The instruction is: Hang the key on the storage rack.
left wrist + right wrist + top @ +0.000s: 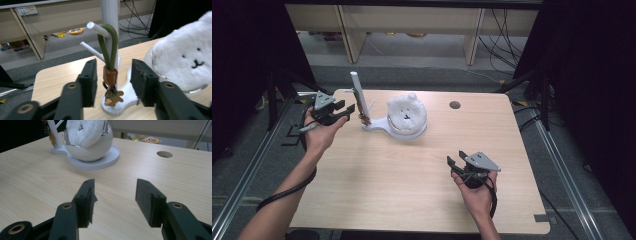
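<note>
A white peg stand (pixel 355 82) (pixel 110 10) rises at the table's far left. From one peg hangs a green cord keychain (pixel 110 50) (pixel 363 117) with a brown band and a small gingerbread charm. Beside it a white plush bear (pixel 406 110) (pixel 185 57) (pixel 85 130) sits in a round white bowl (pixel 92 151) joined to the stand's base. My left gripper (pixel 347 107) (pixel 114 66) is open, its jaws flanking the keychain without touching it. My right gripper (pixel 456 157) (pixel 115 185) is open and holds nothing, low over the bare table at the front right.
The wooden table (pixel 412 190) has a round cable hole (pixel 455 105) (pixel 164 154) at its far right. Beyond the far edge stand pale shelf legs (pixel 472 40) and floor cables (pixel 507 30). Dark curtains line both sides.
</note>
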`<state>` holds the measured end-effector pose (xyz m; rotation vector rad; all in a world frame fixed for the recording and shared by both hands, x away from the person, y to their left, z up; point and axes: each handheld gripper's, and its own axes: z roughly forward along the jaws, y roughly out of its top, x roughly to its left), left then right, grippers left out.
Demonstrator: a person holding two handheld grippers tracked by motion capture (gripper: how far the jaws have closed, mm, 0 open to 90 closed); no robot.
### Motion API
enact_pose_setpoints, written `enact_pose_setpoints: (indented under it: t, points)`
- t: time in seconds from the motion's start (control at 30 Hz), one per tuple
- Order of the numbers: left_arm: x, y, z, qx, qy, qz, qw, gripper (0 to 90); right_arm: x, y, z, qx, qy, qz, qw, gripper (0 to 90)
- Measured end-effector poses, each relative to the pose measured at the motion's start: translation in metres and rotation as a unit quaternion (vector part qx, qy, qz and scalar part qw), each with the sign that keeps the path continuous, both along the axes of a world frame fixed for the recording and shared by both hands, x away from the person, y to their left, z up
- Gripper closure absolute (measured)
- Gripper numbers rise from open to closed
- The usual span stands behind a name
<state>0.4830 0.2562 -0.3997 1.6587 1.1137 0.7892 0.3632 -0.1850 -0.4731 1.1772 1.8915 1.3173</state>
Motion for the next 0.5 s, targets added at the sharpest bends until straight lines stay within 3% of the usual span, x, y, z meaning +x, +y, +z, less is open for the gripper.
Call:
enact_pose_setpoints:
  t: [0.1, 0.3, 0.33, 0.4, 0.5]
  points:
    - [-0.008, 0.002, -0.003, 0.002, -0.001, -0.005, 1.0000, 44.8, -0.001, -0.001, 0.001, 0.001, 0.009, -0.008, 0.9999, 50.2]
    - [-0.025, 0.005, -0.010, -0.004, -0.004, -0.011, 0.9999, 39.3, -0.001, -0.003, 0.000, 0.003, 0.010, -0.009, 0.9999, 49.8]
    - [-0.028, 0.006, -0.011, -0.005, -0.005, -0.011, 0.9999, 38.7, -0.003, -0.003, 0.001, 0.011, 0.024, -0.019, 0.9995, 49.7]
    - [-0.034, 0.007, -0.014, -0.007, -0.009, -0.012, 0.9999, 37.9, 0.000, -0.005, -0.001, 0.001, 0.005, -0.009, 0.9999, 49.6]
    - [-0.045, 0.009, -0.021, -0.013, -0.015, -0.015, 0.9997, 36.6, 0.000, -0.006, -0.001, 0.002, 0.012, -0.015, 0.9998, 49.4]
